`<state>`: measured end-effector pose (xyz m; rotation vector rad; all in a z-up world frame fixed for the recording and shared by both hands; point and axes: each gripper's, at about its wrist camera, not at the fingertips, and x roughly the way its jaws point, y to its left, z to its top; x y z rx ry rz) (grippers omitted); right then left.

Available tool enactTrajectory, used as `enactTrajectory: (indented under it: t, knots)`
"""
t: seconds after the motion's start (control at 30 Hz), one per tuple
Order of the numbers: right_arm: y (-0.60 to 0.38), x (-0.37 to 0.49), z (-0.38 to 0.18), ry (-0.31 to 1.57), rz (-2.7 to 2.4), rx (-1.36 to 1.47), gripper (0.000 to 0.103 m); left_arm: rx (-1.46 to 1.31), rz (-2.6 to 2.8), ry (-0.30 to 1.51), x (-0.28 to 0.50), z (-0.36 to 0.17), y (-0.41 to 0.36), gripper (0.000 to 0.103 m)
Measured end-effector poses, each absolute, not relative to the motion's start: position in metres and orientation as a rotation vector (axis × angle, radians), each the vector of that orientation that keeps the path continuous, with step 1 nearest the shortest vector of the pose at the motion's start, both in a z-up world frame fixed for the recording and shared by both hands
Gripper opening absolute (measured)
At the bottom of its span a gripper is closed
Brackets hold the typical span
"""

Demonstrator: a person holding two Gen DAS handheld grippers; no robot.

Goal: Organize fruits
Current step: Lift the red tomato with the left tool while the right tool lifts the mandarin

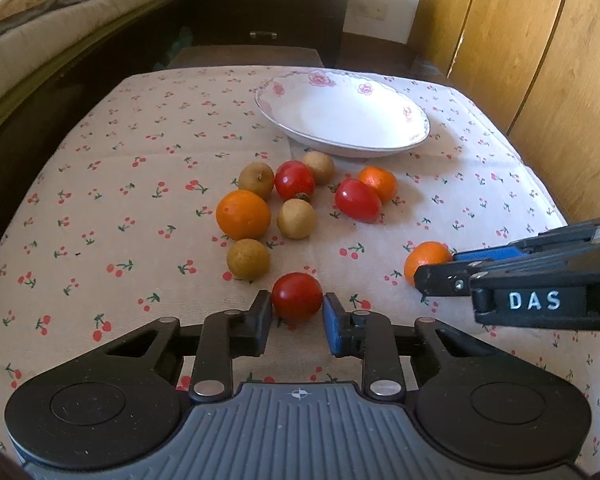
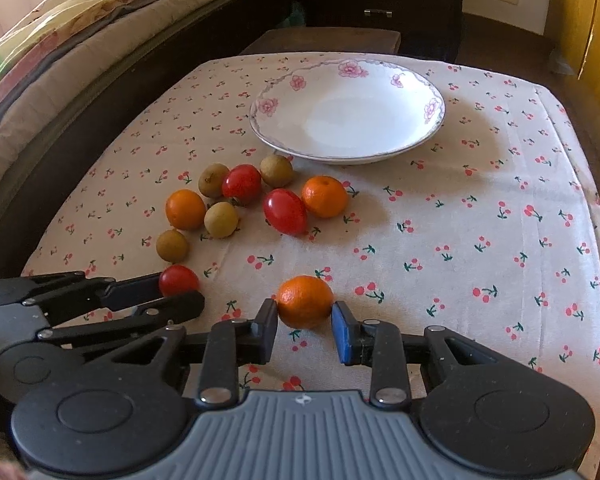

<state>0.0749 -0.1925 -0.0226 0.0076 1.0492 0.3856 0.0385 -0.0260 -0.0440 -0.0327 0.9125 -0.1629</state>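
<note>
Around tomato (image 1: 297, 297), left gripper (image 1: 297, 320) level.

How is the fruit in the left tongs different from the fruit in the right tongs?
The left tongs bracket a red tomato, smooth and shiny; the right tongs bracket an orange with dimpled, duller skin. The orange looks slightly bigger. Both are round, rest on the cherry-print cloth, and sit nearest the person, outside the plate.
</note>
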Motion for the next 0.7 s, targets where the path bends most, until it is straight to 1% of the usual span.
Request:
enactTrajectory:
  t: [0.07,0.17,0.23,0.27,0.3,0.43,0.47,0.5,0.57,0.7]
  knots:
    - [-0.194,0.074,-0.023,1.049,0.387,0.011,0.031,-0.035,-0.164,0.907,0.037,-0.044,-0.025,0.038]
    - [-0.195,0.074,-0.022,1.049,0.390,0.015,0.031,-0.037,-0.155,0.903,0.039,-0.045,-0.024,0.044]
    - [-0.195,0.074,-0.020,1.044,0.393,0.019,0.031,-0.035,-0.153,0.898,0.040,-0.045,-0.025,0.050]
    - [-0.196,0.074,-0.020,1.043,0.394,0.020,0.031,-0.032,-0.150,0.894,0.041,-0.045,-0.027,0.055]
    - [-0.196,0.074,-0.020,1.042,0.395,0.022,0.031,-0.029,-0.149,0.892,0.042,-0.045,-0.028,0.057]
    - [-0.198,0.074,-0.019,1.040,0.388,0.026,0.031,-0.012,-0.141,0.886,0.045,-0.047,-0.033,0.053]
    - [-0.198,0.074,-0.018,1.040,0.386,0.025,0.031,-0.016,-0.141,0.884,0.046,-0.047,-0.034,0.049]
    - [-0.198,0.074,-0.018,1.040,0.386,0.024,0.031,-0.018,-0.143,0.884,0.047,-0.047,-0.034,0.041]
    - [-0.198,0.074,-0.018,1.039,0.384,0.021,0.031,-0.020,-0.147,0.892,0.047,-0.046,-0.035,0.035]
    - [-0.196,0.075,-0.015,1.037,0.381,0.014,0.031,-0.019,-0.158,0.901,0.043,-0.042,-0.037,0.035]
